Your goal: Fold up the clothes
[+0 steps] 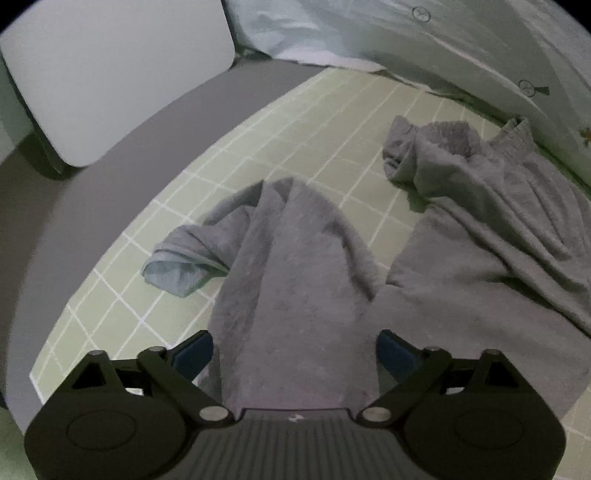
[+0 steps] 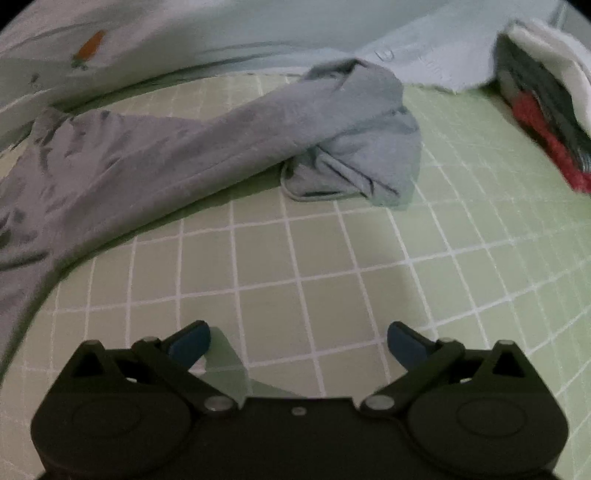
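Green grid mat (image 2: 332, 258) on a bed, pale quilt (image 2: 221, 33) bunched along the mat's far edge. My left tongs (image 1: 295, 354) are spread, grey trousers (image 1: 295, 277) lying between the pads; can't tell if the pads touch the cloth. My right tongs (image 2: 299, 343) are spread wide over bare mat, holding nothing. Trouser leg (image 2: 332, 140) lies crumpled beyond them.

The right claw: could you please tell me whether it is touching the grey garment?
Apart. In the right wrist view the right claw stands open over bare green checked sheet, with the grey garment lying well beyond it.
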